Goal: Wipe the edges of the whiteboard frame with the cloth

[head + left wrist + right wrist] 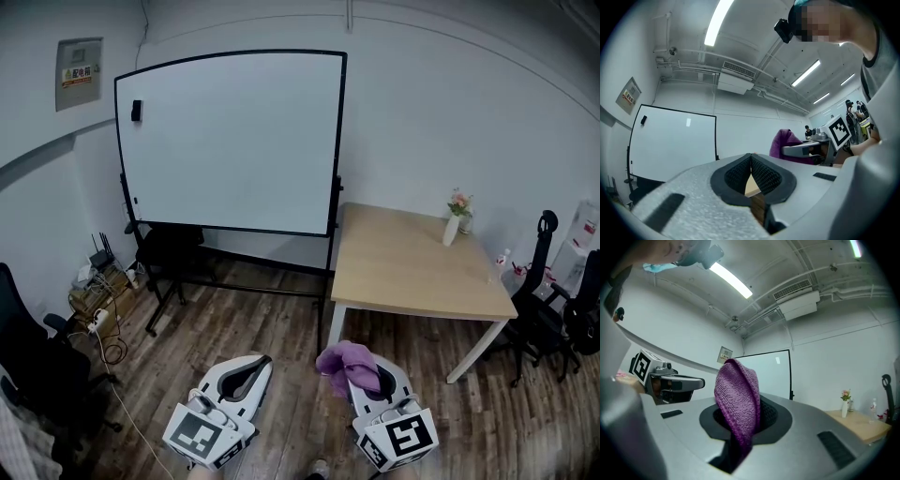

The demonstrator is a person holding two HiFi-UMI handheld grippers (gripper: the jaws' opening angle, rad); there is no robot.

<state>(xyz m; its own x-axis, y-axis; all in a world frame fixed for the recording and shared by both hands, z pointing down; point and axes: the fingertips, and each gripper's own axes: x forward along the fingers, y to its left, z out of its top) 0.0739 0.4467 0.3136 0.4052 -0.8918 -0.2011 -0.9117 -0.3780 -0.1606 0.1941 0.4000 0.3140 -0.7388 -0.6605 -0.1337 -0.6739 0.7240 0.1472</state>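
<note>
The right gripper [743, 408] was clamped on the purple cloth [737, 390], which bunched over the jaw tips and hid them in the head view. The left gripper [751, 159] was closed on nothing. The whiteboard [234, 141] stood well apart ahead, beside the table [412, 281], its feet hard to make out

The head view looks steeply down over the left gripper [251, 366] and right gripper [364, 373], well back from the whiteboard [230, 141]. Each gripper view sits close behind its own jaws, tilted upward (ceiling [754, 42] overhead), sharing that whiteboard and the other gripper.
</note>
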